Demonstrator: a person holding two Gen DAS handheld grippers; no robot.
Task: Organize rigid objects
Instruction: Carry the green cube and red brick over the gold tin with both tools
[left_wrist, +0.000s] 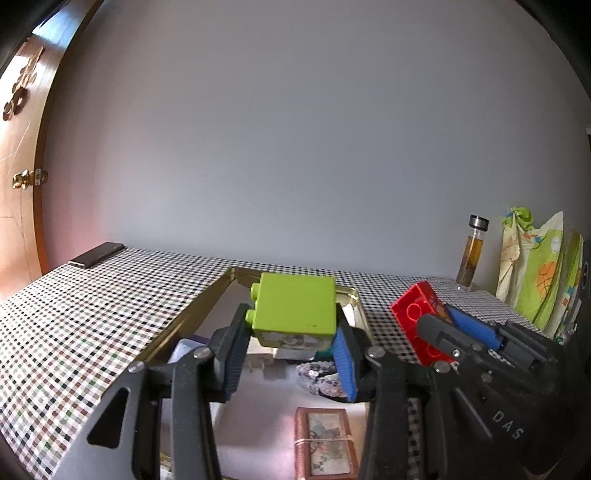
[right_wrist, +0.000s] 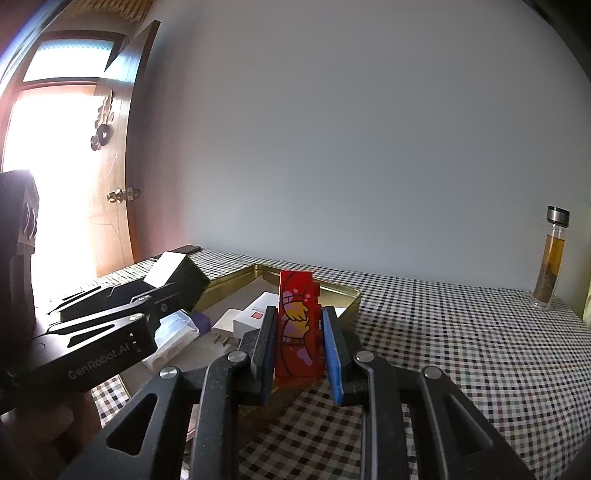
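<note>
Checkered tablecloth (right_wrist: 461, 343) lies bare to the right of the gold tray (right_wrist: 341, 293), whose low rim holds a white charger (right_wrist: 255, 317), beads (left_wrist: 321, 376) and a small picture box (left_wrist: 327, 443). Above the tray, the left gripper (left_wrist: 291, 354) clamps a green block (left_wrist: 295, 308). Just right of it, near the tray's right edge, the right gripper (right_wrist: 299, 350) pinches a red block (right_wrist: 297, 328) upright.

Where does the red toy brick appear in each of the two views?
Left wrist: the red brick is at right of centre, clamped in the right tongs.
Right wrist: the brick is at centre, between the fingers.
Shared landmark: the gold tray.
</note>
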